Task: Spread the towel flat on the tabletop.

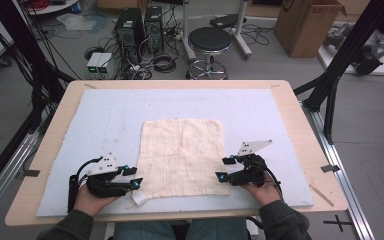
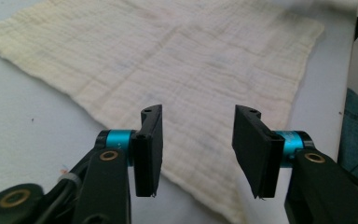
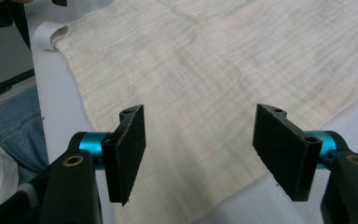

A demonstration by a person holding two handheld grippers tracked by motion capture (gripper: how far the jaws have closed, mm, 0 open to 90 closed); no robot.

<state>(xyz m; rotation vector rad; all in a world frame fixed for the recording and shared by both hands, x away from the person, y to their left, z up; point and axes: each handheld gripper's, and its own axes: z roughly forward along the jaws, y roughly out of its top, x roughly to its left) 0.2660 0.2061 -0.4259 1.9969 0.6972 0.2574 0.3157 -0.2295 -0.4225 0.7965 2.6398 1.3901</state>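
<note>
cream cloth (image 1: 182, 156), pale blue mat (image 1: 105, 120)

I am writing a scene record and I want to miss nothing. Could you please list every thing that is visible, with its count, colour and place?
cloth: 1, cream, flat at the mat's middle, a white tag at its near left corner
mat: 1, pale blue, covering the table top
table: 1, light wood
stool: 1, black seat, on the floor behind the table
computer towers: 2, black, on the floor
cardboard box: 1, brown, far right floor
left gripper: 1, black, jaws open at the cloth's left edge
right gripper: 1, black, jaws open at the cloth's right edge
</note>
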